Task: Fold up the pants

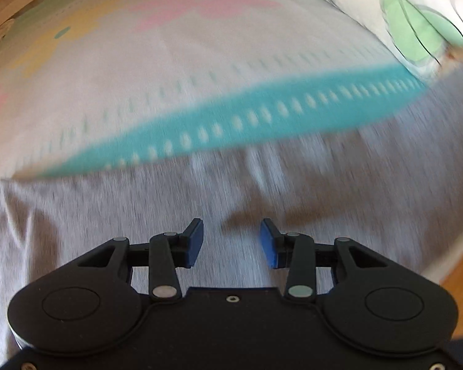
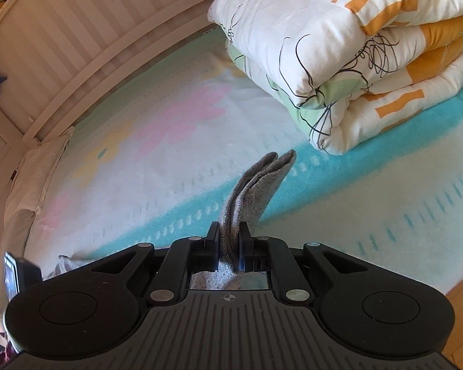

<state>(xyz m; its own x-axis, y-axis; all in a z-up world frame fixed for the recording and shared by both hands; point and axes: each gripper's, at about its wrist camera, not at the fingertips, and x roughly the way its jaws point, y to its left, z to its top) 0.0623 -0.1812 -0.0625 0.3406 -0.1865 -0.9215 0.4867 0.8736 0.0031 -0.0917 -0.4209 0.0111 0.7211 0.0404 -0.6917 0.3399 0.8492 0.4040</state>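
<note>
Mid-fold on the bed (image 2: 385, 231): the right tool (image 2: 230, 246) pinches a bunched end of the grey pants (image 2: 256, 185) up near the folded duvet (image 2: 339, 61), while the left tool (image 1: 231, 243) hovers half-open and empty over the flat cloth, so next it probably needs a matching grip.

A wide stretch of the pastel-patterned bed blanket (image 2: 157, 160) is left bare toward the white slatted bed rail (image 2: 77, 40). Passage on the right is blocked by a bulky folded white quilt with orange and green patches (image 2: 339, 55).
</note>
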